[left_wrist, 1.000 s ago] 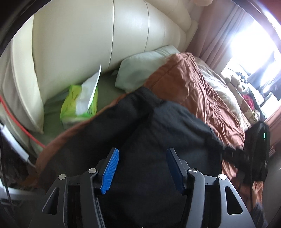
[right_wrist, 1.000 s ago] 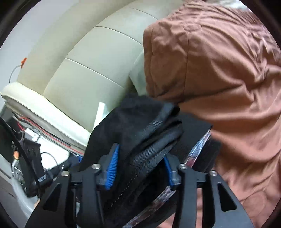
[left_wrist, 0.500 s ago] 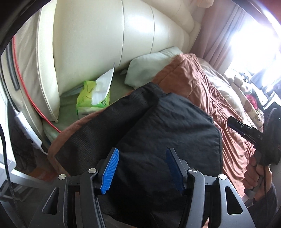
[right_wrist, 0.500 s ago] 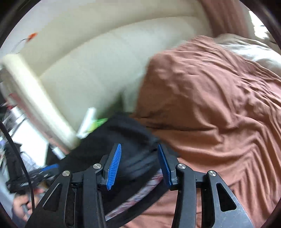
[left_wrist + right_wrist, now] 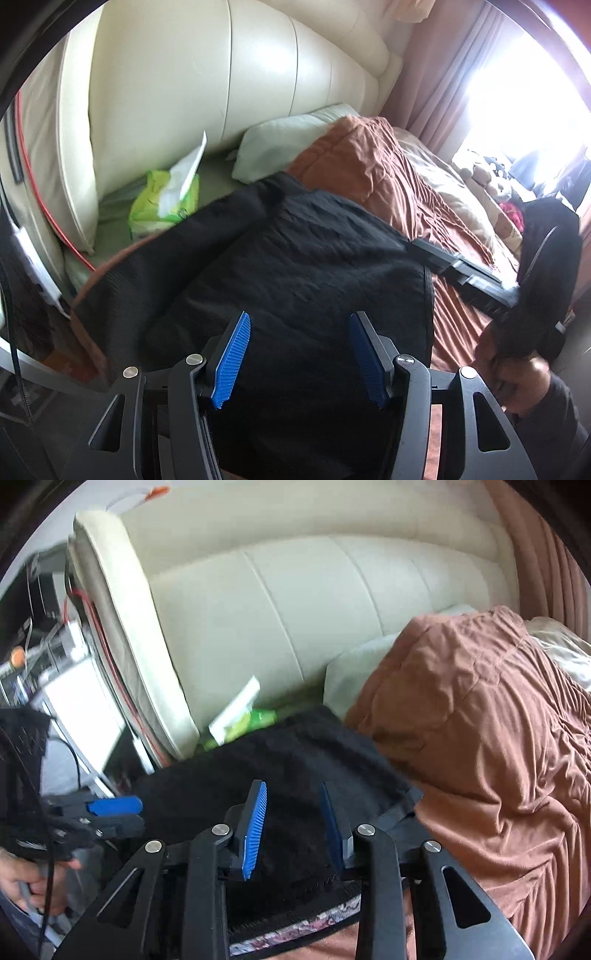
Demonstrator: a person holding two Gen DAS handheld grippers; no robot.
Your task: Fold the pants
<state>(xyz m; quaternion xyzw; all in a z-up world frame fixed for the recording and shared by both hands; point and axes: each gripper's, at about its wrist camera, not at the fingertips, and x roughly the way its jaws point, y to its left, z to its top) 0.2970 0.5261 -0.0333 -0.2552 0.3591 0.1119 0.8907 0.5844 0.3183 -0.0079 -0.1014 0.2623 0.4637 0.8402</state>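
Note:
The black pants (image 5: 295, 258) lie folded into a flat block on the near corner of the bed. A patterned waistband strip shows at their near edge (image 5: 295, 928). My left gripper (image 5: 299, 354) hovers over them, open, with no cloth between its blue pads. From the right wrist view it shows at the left (image 5: 118, 816), a hand gripping its handle. My right gripper (image 5: 293, 827) is over the pants' (image 5: 295, 753) right side, its jaws closing with nothing pinched between them. It also appears beside the pants' right edge (image 5: 417, 245).
A rumpled brown duvet (image 5: 369, 166) covers the bed to the right. A cream padded headboard (image 5: 221, 74) stands behind, with a pale pillow (image 5: 280, 147) and a green tissue pack (image 5: 162, 206) at its foot. A red cable (image 5: 37, 184) runs down the left side.
The right gripper let go of the bunched pants, rolled upright and drew back; its jaws have narrowed. The pants now lie flat. The left gripper shifted slightly, still open.

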